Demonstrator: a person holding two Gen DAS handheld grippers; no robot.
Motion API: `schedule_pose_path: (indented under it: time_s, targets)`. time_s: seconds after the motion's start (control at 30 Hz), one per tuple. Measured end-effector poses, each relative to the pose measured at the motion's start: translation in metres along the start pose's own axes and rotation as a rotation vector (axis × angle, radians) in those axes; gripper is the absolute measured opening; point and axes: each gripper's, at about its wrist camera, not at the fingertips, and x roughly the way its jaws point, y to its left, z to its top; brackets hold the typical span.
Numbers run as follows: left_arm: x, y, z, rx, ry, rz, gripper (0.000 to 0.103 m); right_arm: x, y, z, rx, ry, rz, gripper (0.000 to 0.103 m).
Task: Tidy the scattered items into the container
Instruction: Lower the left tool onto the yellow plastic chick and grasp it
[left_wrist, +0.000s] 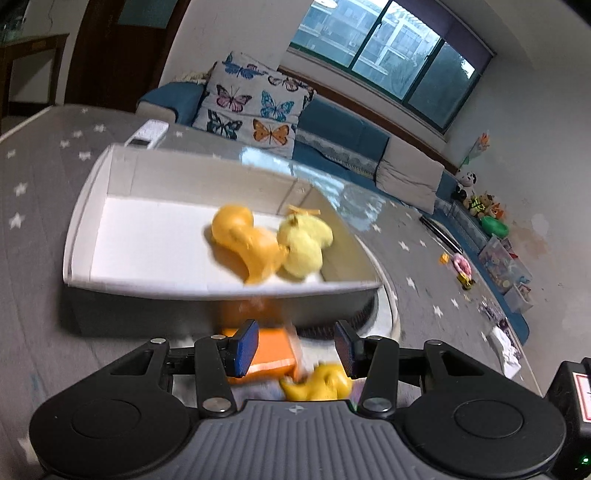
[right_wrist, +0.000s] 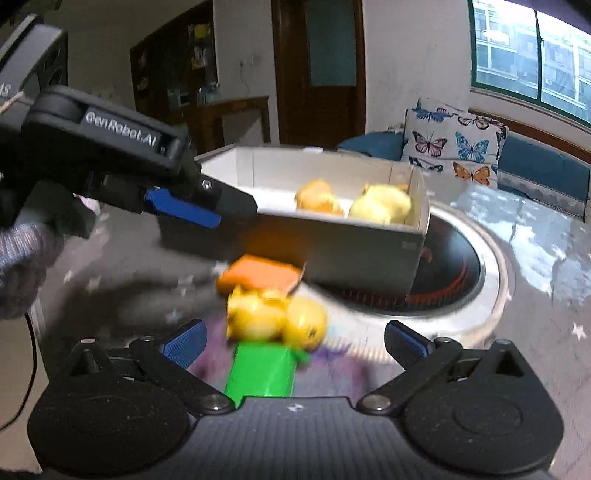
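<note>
A white cardboard box (left_wrist: 85, 236) (right_wrist: 369, 251) stands on the table with an orange toy (left_wrist: 245, 242) (right_wrist: 318, 197) and a pale yellow plush (left_wrist: 304, 240) (right_wrist: 382, 204) inside. In front of the box lie an orange block (left_wrist: 271, 350) (right_wrist: 258, 273), a yellow duck toy (left_wrist: 317, 382) (right_wrist: 275, 317) and a green block (right_wrist: 260, 373). My left gripper (left_wrist: 295, 347) is open and empty, low above the orange block; it also shows in the right wrist view (right_wrist: 207, 206). My right gripper (right_wrist: 295, 345) is open and empty around the duck and green block.
A round induction hob (right_wrist: 461, 273) is set in the glass table, partly under the box. A white remote (left_wrist: 146, 134) lies behind the box. A blue sofa with a butterfly pillow (left_wrist: 251, 107) stands beyond. Toys lie on the floor (left_wrist: 461, 269).
</note>
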Motion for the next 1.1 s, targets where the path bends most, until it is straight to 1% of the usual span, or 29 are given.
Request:
schedule_pose_path:
  time_s: [0.17, 0.33, 0.6, 0.77, 0.8, 0.83, 1.0, 1.1]
  targets:
    - [-0.001, 0.001, -0.017, -0.027, 0.031, -0.008, 0.048, -0.002, 0.004, -0.011, 0.02, 0.015, 0.018, 0.103]
    - [-0.002, 0.004, -0.03, -0.075, 0.05, -0.018, 0.048, 0.003, 0.002, -0.011, 0.031, 0.009, 0.018, 0.103]
    - [0.003, 0.005, -0.032, -0.111, 0.072, -0.052, 0.048, 0.019, 0.002, -0.004, 0.033, 0.001, 0.027, 0.103]
    - [0.01, 0.013, -0.033, -0.151, 0.09, -0.04, 0.048, 0.028, 0.0, 0.001, 0.058, 0.01, 0.046, 0.102]
    - [0.012, 0.015, -0.033, -0.163, 0.094, -0.042, 0.048, 0.03, 0.0, 0.001, 0.062, 0.012, 0.051, 0.101]
    - [0.013, 0.016, -0.033, -0.175, 0.097, -0.044, 0.048, 0.031, 0.001, 0.001, 0.063, 0.014, 0.054, 0.097]
    - [0.02, 0.023, -0.034, -0.235, 0.108, -0.067, 0.048, 0.037, 0.003, 0.0, 0.07, 0.025, 0.066, 0.092]
    - [0.023, 0.026, -0.034, -0.262, 0.108, -0.081, 0.048, 0.039, 0.004, -0.002, 0.067, 0.03, 0.068, 0.086]
